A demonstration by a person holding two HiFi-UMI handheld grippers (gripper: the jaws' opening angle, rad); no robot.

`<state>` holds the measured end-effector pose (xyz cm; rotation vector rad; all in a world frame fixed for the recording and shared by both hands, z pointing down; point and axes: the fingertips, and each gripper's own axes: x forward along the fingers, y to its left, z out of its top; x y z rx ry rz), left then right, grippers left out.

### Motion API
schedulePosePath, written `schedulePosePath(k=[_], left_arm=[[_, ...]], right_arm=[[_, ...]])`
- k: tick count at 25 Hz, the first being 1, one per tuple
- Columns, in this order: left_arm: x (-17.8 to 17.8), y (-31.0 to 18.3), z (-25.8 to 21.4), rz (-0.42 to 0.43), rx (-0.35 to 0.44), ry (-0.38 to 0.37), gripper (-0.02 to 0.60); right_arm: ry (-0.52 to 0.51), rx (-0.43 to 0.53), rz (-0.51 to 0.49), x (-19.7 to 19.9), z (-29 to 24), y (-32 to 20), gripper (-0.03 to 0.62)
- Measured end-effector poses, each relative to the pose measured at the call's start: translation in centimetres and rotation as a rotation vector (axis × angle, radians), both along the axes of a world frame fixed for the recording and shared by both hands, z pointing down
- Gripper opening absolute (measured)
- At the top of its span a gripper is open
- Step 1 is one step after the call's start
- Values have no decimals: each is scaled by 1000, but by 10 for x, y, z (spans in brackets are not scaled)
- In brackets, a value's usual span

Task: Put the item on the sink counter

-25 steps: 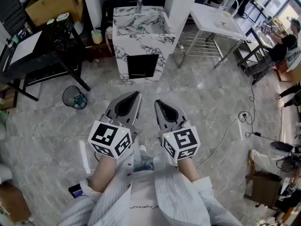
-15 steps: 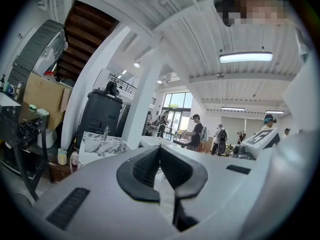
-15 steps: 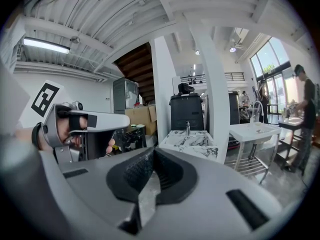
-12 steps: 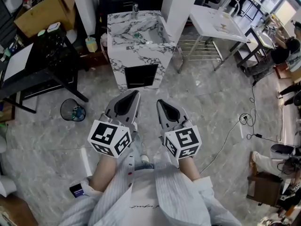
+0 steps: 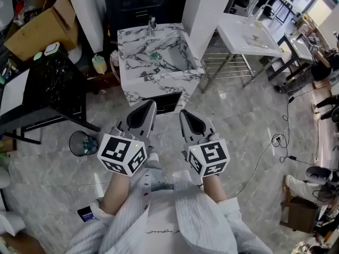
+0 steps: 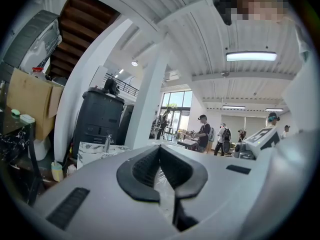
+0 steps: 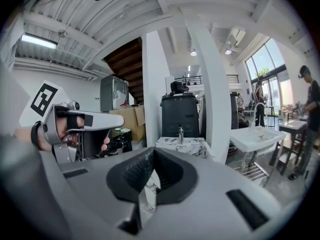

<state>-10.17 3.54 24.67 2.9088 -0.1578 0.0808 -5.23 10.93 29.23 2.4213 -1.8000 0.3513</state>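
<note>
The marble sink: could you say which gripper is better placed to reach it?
Probably left: both are shut, empty and level, but the left gripper faces the marble sink more centrally.

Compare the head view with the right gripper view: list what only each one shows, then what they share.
Only the head view shows the round black wire wastebasket on the floor, the person's striped white shirt, and the inside of the sink's basin.

Only the right gripper view shows the ceiling strip light and the brown stair underside.

Both show the white marble-patterned sink cabinet with its metal faucet, the brown cardboard box, the white tabletop on a metal frame, and the left gripper.
</note>
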Motion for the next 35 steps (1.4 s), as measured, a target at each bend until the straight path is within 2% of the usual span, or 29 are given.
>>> schedulePosePath(k=[10,16,24,35], left_arm=[[37,-55,18,29,-16,-31,17],[65,-84,26,5,-28,-31,17],[136,-139,24,-66,-18,-15,17],[241,-193,12,-180,-16,-32,17]], right_arm=[[-16,-24,51,43,12,-52,9],[2,-49,31,77,19,-82,9],[22,-32,-25,160,11,-142,9],[28,-52,-164,270,-1,-214,9]])
